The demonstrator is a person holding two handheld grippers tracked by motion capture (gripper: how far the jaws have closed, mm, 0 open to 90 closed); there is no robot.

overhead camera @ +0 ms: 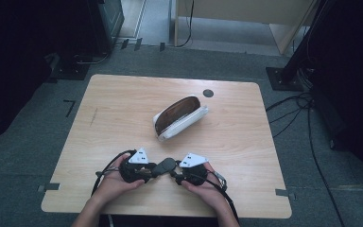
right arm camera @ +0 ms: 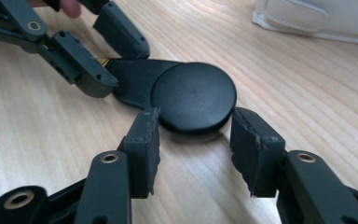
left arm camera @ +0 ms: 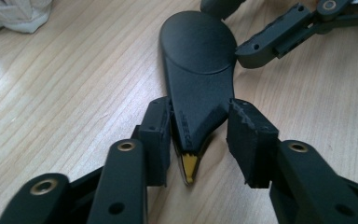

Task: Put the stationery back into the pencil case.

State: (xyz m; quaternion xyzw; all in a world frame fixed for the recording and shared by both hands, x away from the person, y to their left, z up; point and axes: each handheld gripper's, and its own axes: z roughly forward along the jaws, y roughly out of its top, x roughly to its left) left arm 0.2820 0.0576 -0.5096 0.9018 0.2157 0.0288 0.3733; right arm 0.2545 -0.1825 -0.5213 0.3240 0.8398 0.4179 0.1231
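Near front table edge | black folded sunglasses (left arm camera: 198, 79) flat on table (overhead camera: 123, 94) between grippers | left gripper (left arm camera: 199, 135) part-open, one pad touching narrow end, no clamp | right gripper (right arm camera: 195, 140) part-open astride round lens, gaps both sides | risk: one-sided contact skids glasses away from white case (overhead camera: 179, 118)

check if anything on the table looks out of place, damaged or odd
Mostly tidy. Two small things: the pads of the right gripper look rough and chipped along their edges, and a yellow tip pokes out of the narrow end of the black pouch. The white case lies open at an angle on the table, nothing spilled.
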